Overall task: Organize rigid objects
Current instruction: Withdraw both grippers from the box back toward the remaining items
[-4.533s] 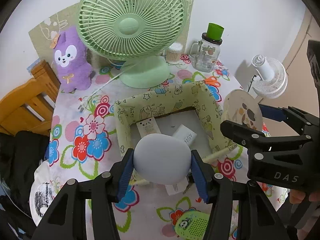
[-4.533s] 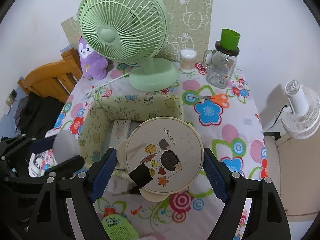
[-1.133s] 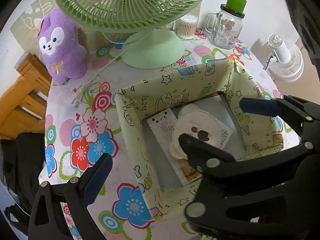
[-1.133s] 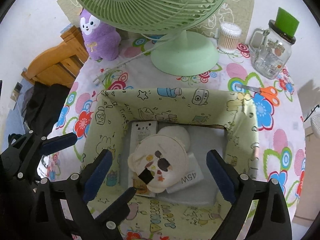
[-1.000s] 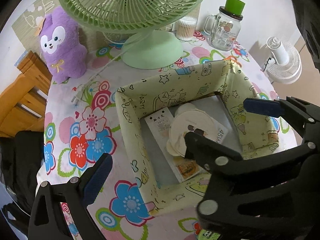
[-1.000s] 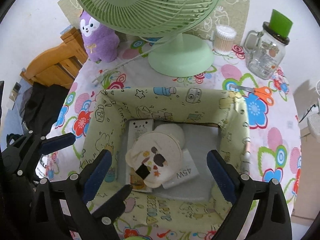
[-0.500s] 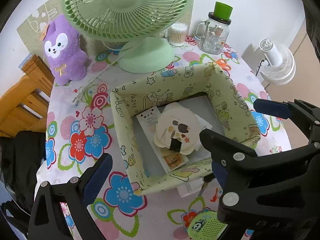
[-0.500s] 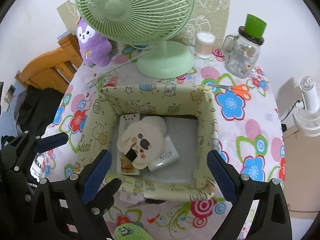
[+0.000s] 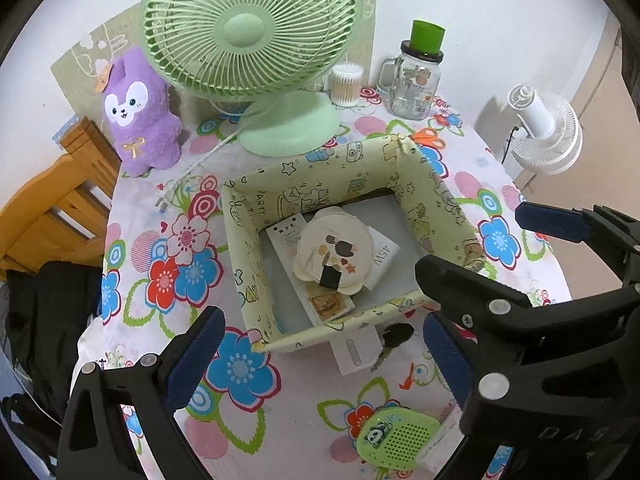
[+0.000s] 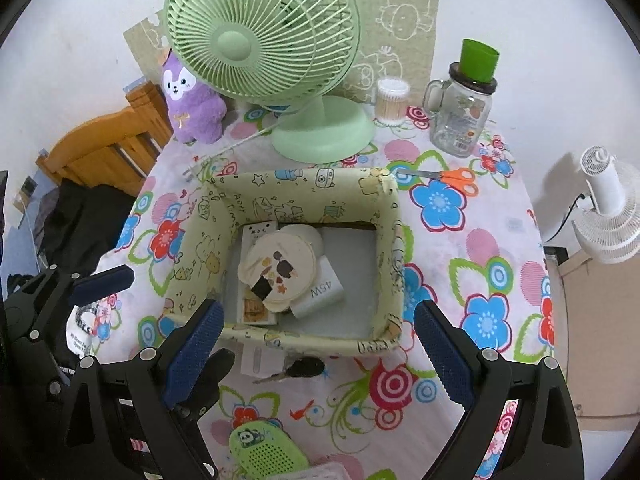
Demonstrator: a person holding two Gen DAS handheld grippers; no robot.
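The left claw (image 9: 320, 344) is spread wide and empty, its blue-padded fingers (image 9: 196, 344) hovering above the surface (image 9: 304, 412), which wears a white cloth printed with bright flowers. The right claw (image 10: 316, 344) is likewise spread and holds nothing.

Just beyond both claws stands the pale green fabric box with cartoon doodles (image 10: 394, 248). Inside it lies the round cream case with a hedgehog picture (image 10: 278, 266), flat on a long white printed card (image 10: 254, 280) and a white block marked 45W (image 10: 324, 290); the card's long axis runs from the near wall towards the far wall.

Against the box's near wall, outside, lie a black-headed key (image 10: 298, 370) and a white slip (image 10: 256, 358). Nearer still is a green panda-faced gadget (image 9: 394, 438).

Behind the box stand a mint-green desk fan (image 9: 256, 36), a purple plush rabbit (image 9: 138, 114), a glass jar with a green cup on top (image 10: 464, 114) and orange-handled scissors (image 10: 444, 177). A wooden chair (image 10: 104, 148) sits left of the surface, a white fan (image 10: 608, 216) to the right, a white wall behind.
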